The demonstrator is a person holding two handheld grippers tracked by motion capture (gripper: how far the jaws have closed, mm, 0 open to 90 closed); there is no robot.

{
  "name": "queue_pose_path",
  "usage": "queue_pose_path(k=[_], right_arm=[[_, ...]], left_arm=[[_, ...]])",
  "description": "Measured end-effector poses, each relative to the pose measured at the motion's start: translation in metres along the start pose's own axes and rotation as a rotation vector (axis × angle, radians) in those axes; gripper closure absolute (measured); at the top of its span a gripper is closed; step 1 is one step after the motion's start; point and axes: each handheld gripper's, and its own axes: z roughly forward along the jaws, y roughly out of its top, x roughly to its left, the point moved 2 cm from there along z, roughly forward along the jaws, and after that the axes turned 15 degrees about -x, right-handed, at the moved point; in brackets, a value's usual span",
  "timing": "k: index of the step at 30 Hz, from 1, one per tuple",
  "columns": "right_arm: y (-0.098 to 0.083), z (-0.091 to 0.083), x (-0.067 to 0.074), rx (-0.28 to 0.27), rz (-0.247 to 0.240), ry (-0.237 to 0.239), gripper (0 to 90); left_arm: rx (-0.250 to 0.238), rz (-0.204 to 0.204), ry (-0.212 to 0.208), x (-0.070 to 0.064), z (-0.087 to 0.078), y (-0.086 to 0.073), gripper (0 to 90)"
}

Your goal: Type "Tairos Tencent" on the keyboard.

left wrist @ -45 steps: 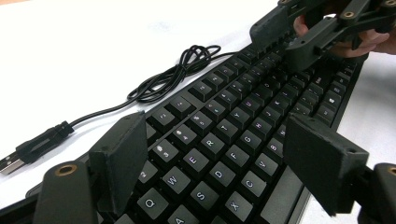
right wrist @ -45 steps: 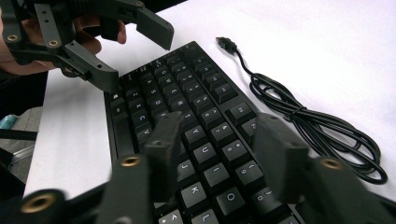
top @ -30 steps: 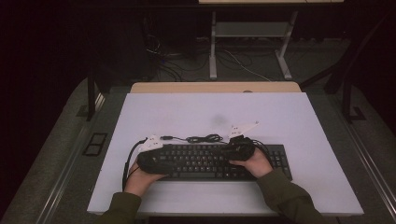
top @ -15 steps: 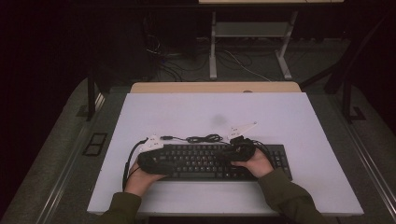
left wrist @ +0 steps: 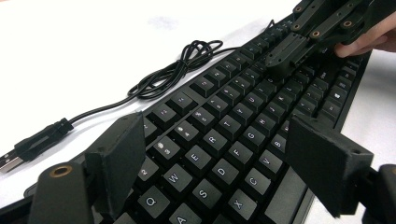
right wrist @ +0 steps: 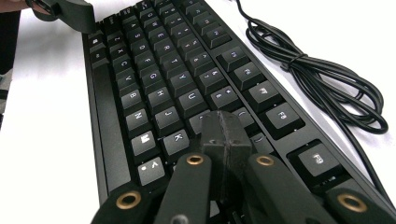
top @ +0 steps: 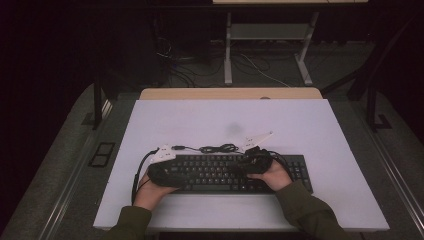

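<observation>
Two black tools are held low over a flat black rectangular computer keyboard [top: 227, 173] with white letters printed on its dark square keys. It is laid lengthwise near the front edge of a white counter [top: 200, 120], close to the person.

In the left gripper view, the left tool [left wrist: 224, 163] is seen with its jaws spread wide apart, straddling the letter keys around W, E, D and C; nothing is gripped between them. In the high view this left tool [top: 162, 172] is placed over the keyboard's left end, held by the left hand [top: 150, 192].

In the right gripper view, the right tool [right wrist: 225, 133] is seen with its jaws pressed fully together, the joined tip set down among the keys near K, with nothing between them. In the high view the right tool [top: 257, 161] is found over the keyboard's right-centre, held by the right hand [top: 272, 175].

A thin black cable [top: 215, 148], partly coiled into a loose bundle, is laid on the counter just behind the keyboard, ending in a USB plug [left wrist: 28, 147].
</observation>
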Motion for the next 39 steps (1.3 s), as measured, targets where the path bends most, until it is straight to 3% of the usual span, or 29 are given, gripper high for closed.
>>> queue_pose_path(k=[17,26,32,39], right_arm=[[-0.0011,0.0014,-0.0008,0.015,-0.003,0.004,89.4],[0.0039,-0.0029,0.0001,-0.031,0.011,0.018,88.8],[0.0069,-0.0063,-0.0009,-0.079,0.024,0.019,74.3],[0.0070,-0.0056,-0.0026,-0.111,0.030,-0.007,44.2]], left_arm=[[0.007,0.000,-0.001,-0.0005,0.0006,-0.0007,19.7],[0.005,0.002,0.000,0.0002,-0.0003,0.0000,19.8],[0.006,0.001,0.002,0.0006,-0.0008,0.0001,19.8],[0.002,0.006,0.001,0.0009,-0.0021,0.0010,20.6]])
